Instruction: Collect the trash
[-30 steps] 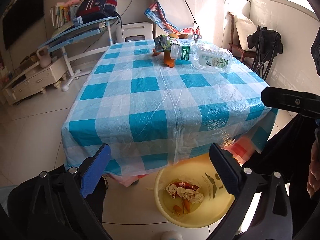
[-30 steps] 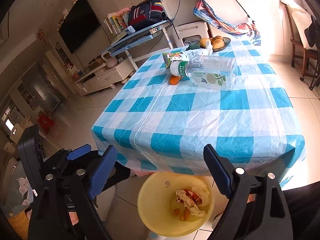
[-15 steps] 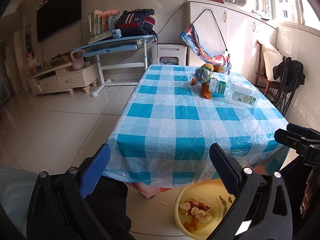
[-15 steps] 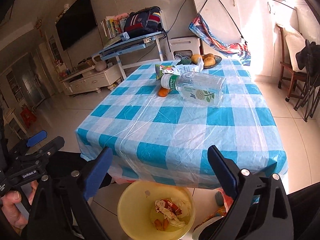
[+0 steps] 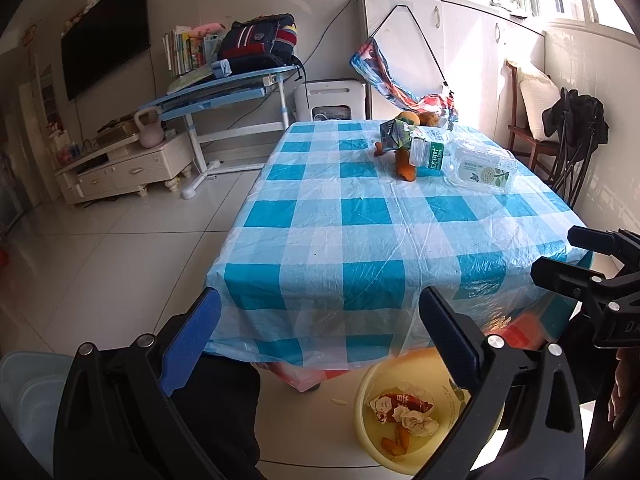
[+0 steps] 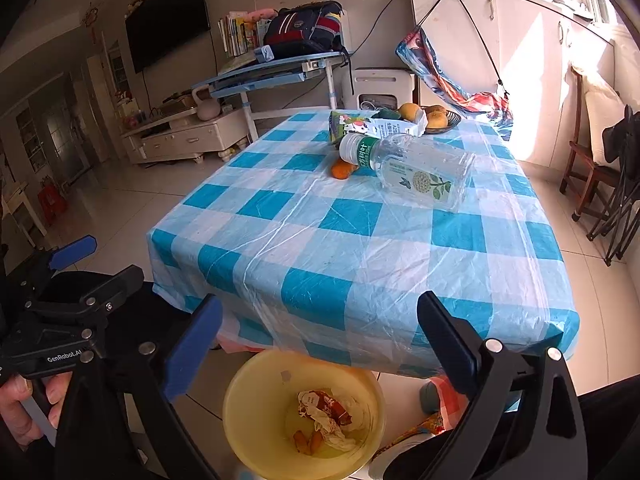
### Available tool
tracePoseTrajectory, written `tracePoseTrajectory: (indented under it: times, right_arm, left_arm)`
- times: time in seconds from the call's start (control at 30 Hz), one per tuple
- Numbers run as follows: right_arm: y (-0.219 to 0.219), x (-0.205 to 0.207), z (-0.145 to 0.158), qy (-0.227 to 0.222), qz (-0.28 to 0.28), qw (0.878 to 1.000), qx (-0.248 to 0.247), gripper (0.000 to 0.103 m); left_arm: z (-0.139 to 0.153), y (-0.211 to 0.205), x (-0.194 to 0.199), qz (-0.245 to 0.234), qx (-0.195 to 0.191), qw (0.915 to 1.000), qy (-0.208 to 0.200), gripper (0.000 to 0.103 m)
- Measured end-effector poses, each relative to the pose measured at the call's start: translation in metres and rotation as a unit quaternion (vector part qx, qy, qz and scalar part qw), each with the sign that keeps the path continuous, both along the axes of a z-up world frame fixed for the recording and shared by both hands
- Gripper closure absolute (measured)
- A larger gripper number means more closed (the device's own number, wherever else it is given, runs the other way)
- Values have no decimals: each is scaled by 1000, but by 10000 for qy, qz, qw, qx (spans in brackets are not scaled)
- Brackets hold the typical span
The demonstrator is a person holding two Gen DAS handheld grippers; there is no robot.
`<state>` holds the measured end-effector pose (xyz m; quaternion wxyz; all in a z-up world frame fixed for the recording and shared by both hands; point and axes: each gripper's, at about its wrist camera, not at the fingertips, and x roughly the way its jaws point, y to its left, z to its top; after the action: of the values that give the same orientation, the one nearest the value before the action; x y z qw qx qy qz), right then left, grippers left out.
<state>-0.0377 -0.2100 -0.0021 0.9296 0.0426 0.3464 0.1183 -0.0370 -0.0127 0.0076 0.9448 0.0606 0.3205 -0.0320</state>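
Observation:
A clear plastic bottle (image 5: 472,162) (image 6: 416,172) lies on its side at the far end of the blue checked table (image 5: 360,236) (image 6: 360,240). A green milk carton (image 5: 394,135) (image 6: 368,126) and orange peel (image 5: 405,167) (image 6: 342,170) lie beside it. A yellow bin (image 5: 370,432) (image 6: 248,412) with wrappers and peel stands on the floor by the table's near edge. My left gripper (image 5: 320,344) and right gripper (image 6: 320,344) are open and empty, held back from the near edge above the bin.
A bowl of fruit (image 6: 432,116) sits at the table's far end. A blue desk (image 5: 224,92) with a backpack stands behind. A chair (image 5: 532,132) and folded black frame (image 6: 620,208) stand at the right. A low white cabinet (image 5: 120,168) lines the left wall.
Both grippers have pulled back and tilted up from the table's near edge, so more of the room shows. Both stay open and empty. Nothing on the table moved.

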Motion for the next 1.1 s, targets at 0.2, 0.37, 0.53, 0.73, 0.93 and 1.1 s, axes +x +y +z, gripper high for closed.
tracePoseTrajectory:
  times: [0.2, 0.37, 0.53, 0.73, 0.93, 1.1]
  right_arm:
    - [-1, -1, 1, -18, -25, 10000, 23, 9]
    - [-1, -1, 1, -30, -12, 10000, 10, 9]
    - [1, -1, 2, -23, 0, 10000, -15, 9]
    - [3, -1, 3, -30, 4, 10000, -32, 9]
    - [5, -1, 2, -36, 23, 10000, -57, 8]
    - [5, -1, 2, -32, 20, 10000, -57, 8]
  left_arm:
    - [-3, 12, 7, 231, -217, 9994, 150, 7]
    - [-3, 19, 8, 347, -359, 9986, 196, 7]
    - [-5, 23, 10, 418, -420, 9980, 222, 7]
    - [-5, 25, 10, 451, -432, 9978, 232, 7]
    - [-6, 24, 11, 437, -427, 9978, 263, 7]
    - [-7, 24, 11, 438, -422, 9978, 280, 7]
